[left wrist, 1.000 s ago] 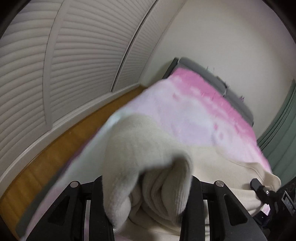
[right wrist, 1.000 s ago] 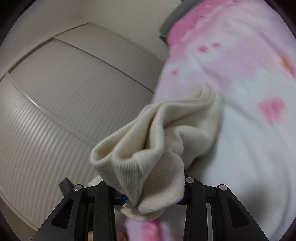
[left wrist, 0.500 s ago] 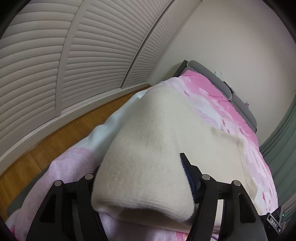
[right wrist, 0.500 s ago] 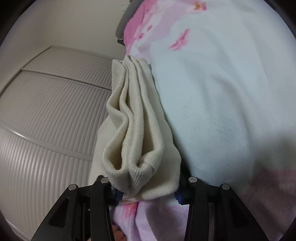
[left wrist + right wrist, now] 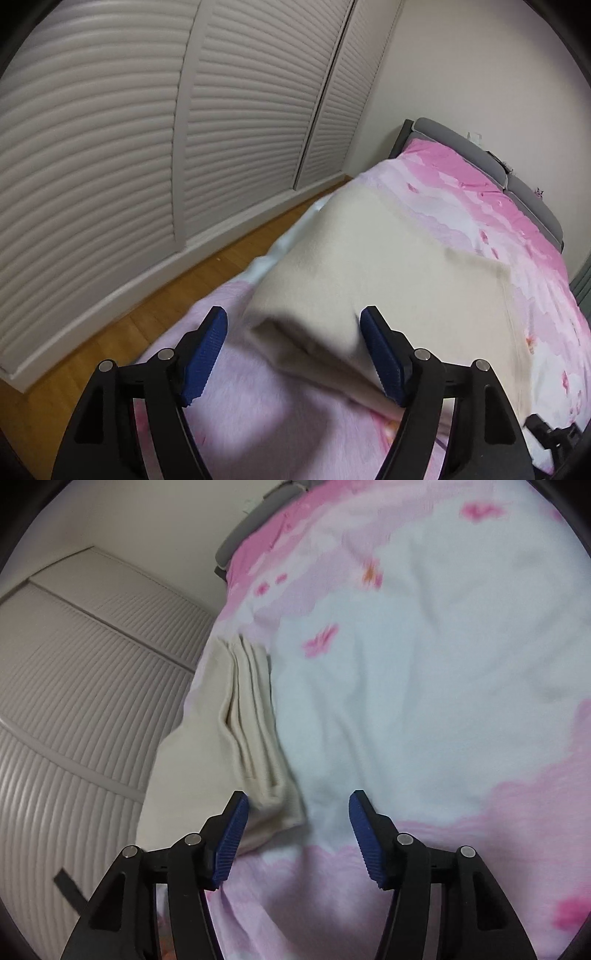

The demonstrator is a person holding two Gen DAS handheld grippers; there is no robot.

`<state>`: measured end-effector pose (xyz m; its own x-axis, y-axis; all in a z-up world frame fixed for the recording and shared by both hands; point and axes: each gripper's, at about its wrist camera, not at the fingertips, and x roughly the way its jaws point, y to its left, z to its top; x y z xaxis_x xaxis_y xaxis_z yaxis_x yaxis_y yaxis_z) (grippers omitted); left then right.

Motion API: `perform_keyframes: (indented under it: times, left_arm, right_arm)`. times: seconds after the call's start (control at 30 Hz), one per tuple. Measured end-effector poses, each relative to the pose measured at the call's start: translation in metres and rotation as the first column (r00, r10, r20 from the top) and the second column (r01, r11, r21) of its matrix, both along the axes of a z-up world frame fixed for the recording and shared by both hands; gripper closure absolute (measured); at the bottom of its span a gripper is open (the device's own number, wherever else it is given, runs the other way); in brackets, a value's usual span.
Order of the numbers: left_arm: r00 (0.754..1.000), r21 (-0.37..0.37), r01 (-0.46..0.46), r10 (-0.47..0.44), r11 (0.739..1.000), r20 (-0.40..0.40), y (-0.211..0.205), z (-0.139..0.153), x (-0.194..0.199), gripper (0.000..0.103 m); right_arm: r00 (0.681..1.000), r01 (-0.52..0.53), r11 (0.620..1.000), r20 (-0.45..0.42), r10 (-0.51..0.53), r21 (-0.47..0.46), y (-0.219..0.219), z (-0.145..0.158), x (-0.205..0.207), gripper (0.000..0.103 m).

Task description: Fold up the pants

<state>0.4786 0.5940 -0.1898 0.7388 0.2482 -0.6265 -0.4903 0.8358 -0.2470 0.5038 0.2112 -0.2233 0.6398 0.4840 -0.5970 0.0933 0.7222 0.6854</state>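
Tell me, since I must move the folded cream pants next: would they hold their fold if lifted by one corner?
Probably not. The pants look like soft knit and sag over the bed, so they are likely floppy. The stacked layers at the edge look loose, so they may slide apart. They seem light; supporting both ends should help.

Cream knit pants [image 5: 388, 266], fleecy blanket [image 5: 258, 417]
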Motion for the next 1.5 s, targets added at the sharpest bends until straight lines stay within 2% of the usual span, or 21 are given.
perform_keyframes:
  times: [0.17, 0.33, 0.47, 0.53, 0.63, 0.73, 0.87, 0.93, 1.0, 1.07, 1.23, 1.4, 1.5]
  left_arm:
    - [1.000, 0.052, 0.019, -0.018, 0.998, -0.014, -0.044, 0.035, -0.040, 0.029]
    - [1.000, 0.096, 0.018, -0.019, 0.995, 0.017, -0.115, 0.071, -0.105, 0.029]
    - [0.999, 0.117, 0.032, -0.037, 0.993, 0.040, -0.174, 0.092, -0.153, 0.020]
    - [0.997, 0.130, 0.052, -0.058, 0.990, 0.042, -0.202, 0.101, -0.170, 0.020]
    - [0.992, 0.169, 0.117, -0.125, 0.979, 0.034, -0.262, 0.113, -0.201, 0.015]
    - [0.977, 0.179, 0.198, -0.208, 0.964, 0.038, -0.318, 0.126, -0.229, 0.012]
    - [0.962, 0.224, 0.249, -0.268, 0.942, 0.058, -0.375, 0.139, -0.268, 0.002]
    - [0.953, 0.242, 0.273, -0.295, 0.931, 0.063, -0.398, 0.144, -0.286, 0.001]
    - [0.946, 0.261, 0.290, -0.318, 0.921, 0.067, -0.419, 0.146, -0.304, 0.000]
    - [0.935, 0.292, 0.316, -0.348, 0.903, 0.064, -0.442, 0.149, -0.322, 0.000]
    - [0.916, 0.350, 0.353, -0.397, 0.868, 0.061, -0.476, 0.153, -0.353, 0.000]
    - [0.903, 0.349, 0.371, -0.422, 0.861, 0.081, -0.498, 0.160, -0.372, 0.000]
    - [0.887, 0.358, 0.393, -0.451, 0.847, 0.095, -0.510, 0.163, -0.384, 0.000]
  right_arm:
    - [0.990, -0.103, 0.989, 0.085, 0.112, -0.106, -0.032, 0.046, -0.027, 0.045]
    - [0.962, -0.146, 0.956, 0.190, 0.198, -0.256, -0.088, 0.090, -0.083, 0.045]
    - [0.942, -0.120, 0.920, 0.250, 0.224, -0.374, -0.139, 0.121, -0.127, 0.045]
    - [0.930, -0.101, 0.899, 0.280, 0.236, -0.425, -0.164, 0.136, -0.151, 0.044]
    - [0.912, -0.046, 0.862, 0.330, 0.242, -0.505, -0.206, 0.159, -0.194, 0.034]
    - [0.897, 0.002, 0.841, 0.373, 0.238, -0.541, -0.245, 0.180, -0.232, 0.033]
    - [0.878, 0.069, 0.801, 0.418, 0.234, -0.595, -0.287, 0.198, -0.277, 0.028]
    - [0.875, 0.095, 0.790, 0.429, 0.224, -0.606, -0.307, 0.205, -0.300, 0.025]
    - [0.877, 0.110, 0.792, 0.433, 0.206, -0.601, -0.324, 0.211, -0.320, 0.018]
    - [0.879, 0.123, 0.782, 0.434, 0.201, -0.611, -0.339, 0.213, -0.341, 0.017]
    - [0.883, 0.169, 0.755, 0.437, 0.169, -0.633, -0.367, 0.211, -0.383, 0.013]
    - [0.895, 0.199, 0.731, 0.425, 0.136, -0.653, -0.394, 0.208, -0.420, 0.012]
    - [0.898, 0.214, 0.740, 0.426, 0.107, -0.638, -0.409, 0.211, -0.431, 0.008]
